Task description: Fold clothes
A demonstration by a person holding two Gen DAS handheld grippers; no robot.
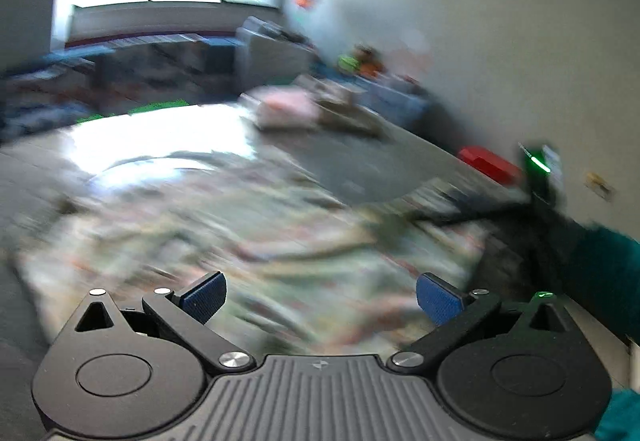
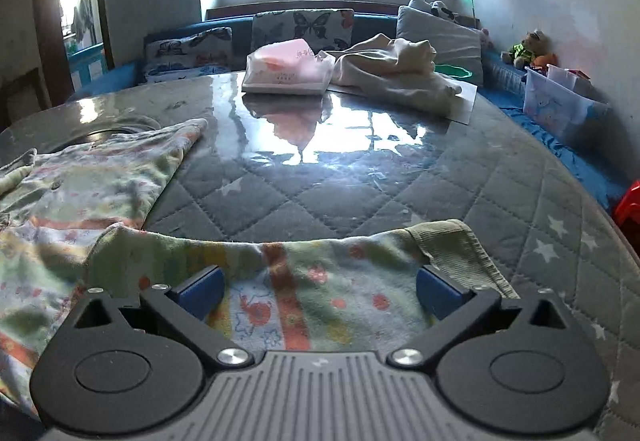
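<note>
Two garments lie out: one patterned garment (image 2: 80, 193), one cream garment (image 2: 396, 69).

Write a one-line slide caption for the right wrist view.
Open right gripper poised over a pastel printed garment spread on the quilted grey table cover, nothing between its jaws.

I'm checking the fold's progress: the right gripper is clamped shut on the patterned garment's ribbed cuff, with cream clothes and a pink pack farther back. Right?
Not quite. The right gripper stands open, gripping nothing; the patterned garment lies loose beneath it, as the right wrist view shows. The cream clothes and pink pack are indeed farther back.
</note>
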